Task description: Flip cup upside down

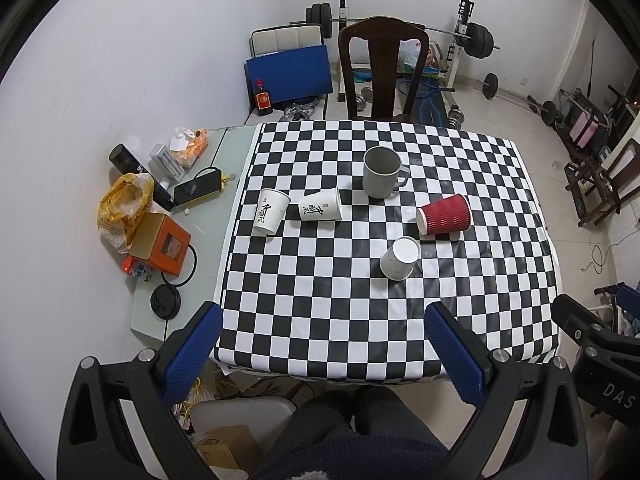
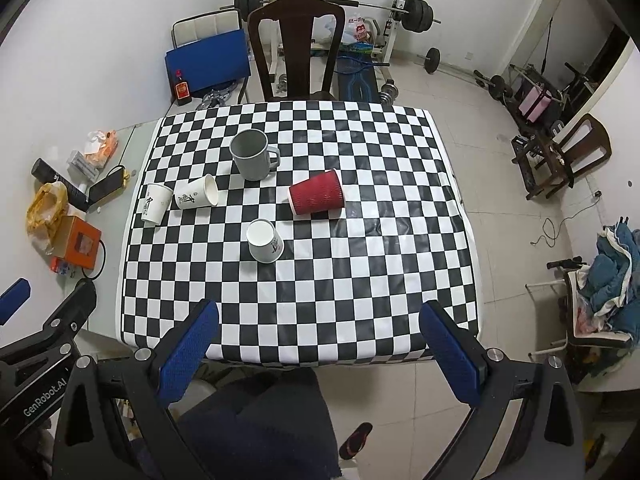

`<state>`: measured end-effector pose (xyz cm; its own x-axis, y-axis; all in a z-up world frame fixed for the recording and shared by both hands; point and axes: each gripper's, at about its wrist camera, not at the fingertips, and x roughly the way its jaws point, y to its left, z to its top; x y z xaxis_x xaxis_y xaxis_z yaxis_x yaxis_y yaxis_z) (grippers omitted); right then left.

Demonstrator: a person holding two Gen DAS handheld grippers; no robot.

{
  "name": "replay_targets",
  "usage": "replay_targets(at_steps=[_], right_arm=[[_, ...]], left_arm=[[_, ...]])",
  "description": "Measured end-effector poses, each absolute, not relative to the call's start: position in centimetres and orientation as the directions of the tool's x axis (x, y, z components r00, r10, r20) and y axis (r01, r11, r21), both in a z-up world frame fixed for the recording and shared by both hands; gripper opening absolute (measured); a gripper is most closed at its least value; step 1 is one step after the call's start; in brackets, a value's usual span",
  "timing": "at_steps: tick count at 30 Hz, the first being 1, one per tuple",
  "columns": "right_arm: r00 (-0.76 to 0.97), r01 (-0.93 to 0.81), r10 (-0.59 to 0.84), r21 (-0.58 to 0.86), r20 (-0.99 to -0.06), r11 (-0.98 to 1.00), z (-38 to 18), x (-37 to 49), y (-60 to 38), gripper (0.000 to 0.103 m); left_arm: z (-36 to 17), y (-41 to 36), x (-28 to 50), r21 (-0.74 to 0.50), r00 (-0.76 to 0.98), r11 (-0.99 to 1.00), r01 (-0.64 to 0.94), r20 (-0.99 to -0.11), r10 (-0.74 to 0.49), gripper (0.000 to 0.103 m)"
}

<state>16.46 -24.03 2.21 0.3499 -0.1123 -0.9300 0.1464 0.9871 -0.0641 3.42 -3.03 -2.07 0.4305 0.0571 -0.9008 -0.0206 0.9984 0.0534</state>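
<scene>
Currently, both sets of tongs are held back from the counter (image 1: 500, 280) at the bottom of their frames, each with its fingers spread wide apart and nothing between them: the left tongs (image 1: 326, 354) and the right tongs (image 2: 322, 354). Neither is in contact with any cup.

Five cups lie on the checkered cloth:
- The grey mug (image 1: 382, 172), above centre of frame, stands upright with its mouth open to the top and its handle to the right.
- The red ribbed cup (image 1: 444, 215), right of centre, lies on its side.
- The white printed cup (image 1: 320, 205), left of centre, lies on its side just beside another.
- The white upright cup (image 1: 271, 211), at the left edge of the cloth, appears to stand mouth up.
- The plain-bottomed white cup (image 1: 400, 258), below centre, stands with its closed base on top and its wider rim on the cloth; it already sits inverted.

Task status, as a judgement: one cup sits as the task requires. The task sentence does not identify which cup is meant. The scene fits either a completed flip of the lower white cup, or a stage where another cup remains to be turned. The mug and the leftmost cup stand mouth up; two cups lie sideways.
</scene>
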Motion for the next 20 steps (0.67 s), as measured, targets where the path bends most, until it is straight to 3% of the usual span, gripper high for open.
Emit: replay_targets(at_steps=[20], right_arm=[[0.351,0.139,-0.112,-0.066,-0.930,0.988,2.5,16.3,-24.4,0.101]], left_arm=[[-2.2,-5.1,3.2,0.051,0.441,0.999,-0.014,-0.896,0.052,0.103]])
